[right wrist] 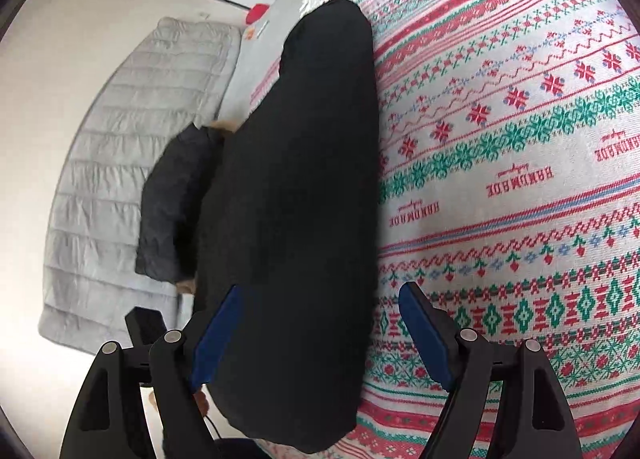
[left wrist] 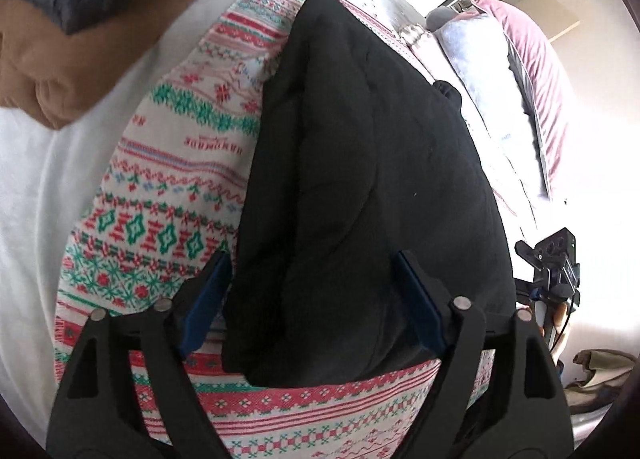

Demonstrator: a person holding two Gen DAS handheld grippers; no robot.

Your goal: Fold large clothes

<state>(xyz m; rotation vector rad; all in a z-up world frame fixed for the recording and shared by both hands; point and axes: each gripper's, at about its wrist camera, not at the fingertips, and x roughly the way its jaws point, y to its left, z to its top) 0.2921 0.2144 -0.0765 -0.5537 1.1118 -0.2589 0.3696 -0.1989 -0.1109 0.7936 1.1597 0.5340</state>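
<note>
A black garment (left wrist: 360, 163) lies folded into a long, thick strip on a blanket (left wrist: 168, 187) patterned in red, green and white. My left gripper (left wrist: 312, 259) hangs over the strip's near end. It is open, with blue pads (left wrist: 206, 299) standing on either side of the cloth and not pressing on it. In the right wrist view the same black garment (right wrist: 292, 199) runs away from me. My right gripper (right wrist: 322, 289) is open over its near end. Its left pad is above the cloth and its right pad is above the blanket (right wrist: 520, 163). The right gripper (left wrist: 556, 263) also shows at the left view's right edge.
White bedding (left wrist: 44, 187) lies left of the blanket, with dark and tan fabric (left wrist: 80, 19) at the top left. Pillows (left wrist: 500, 91) stand at the far end. A grey quilted cover (right wrist: 120, 147) and a dark puffy sleeve (right wrist: 176, 199) are left of the garment.
</note>
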